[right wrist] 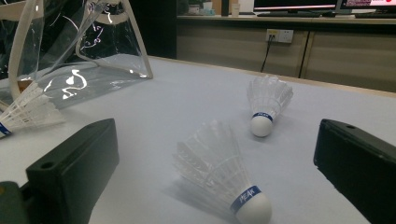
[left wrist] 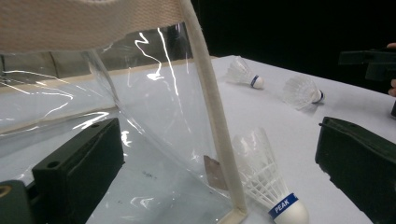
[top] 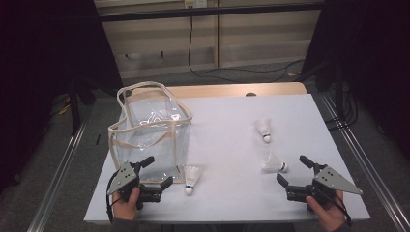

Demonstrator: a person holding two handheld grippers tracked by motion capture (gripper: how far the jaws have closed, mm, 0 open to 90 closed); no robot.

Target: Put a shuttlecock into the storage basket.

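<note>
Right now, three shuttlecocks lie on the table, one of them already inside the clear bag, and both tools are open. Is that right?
Not quite: no shuttlecock is inside the clear bag. The high view shows the nearest shuttlecock lying on the table beside it. Three shuttlecocks and open tools are right.

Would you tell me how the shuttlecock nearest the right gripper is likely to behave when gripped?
The shuttlecock looks very light, so a nudge may roll it in an arc around its rounded cork. Its thin feathered skirt would probably crush under firm jaws; the cork end seems the safer grip.
</note>
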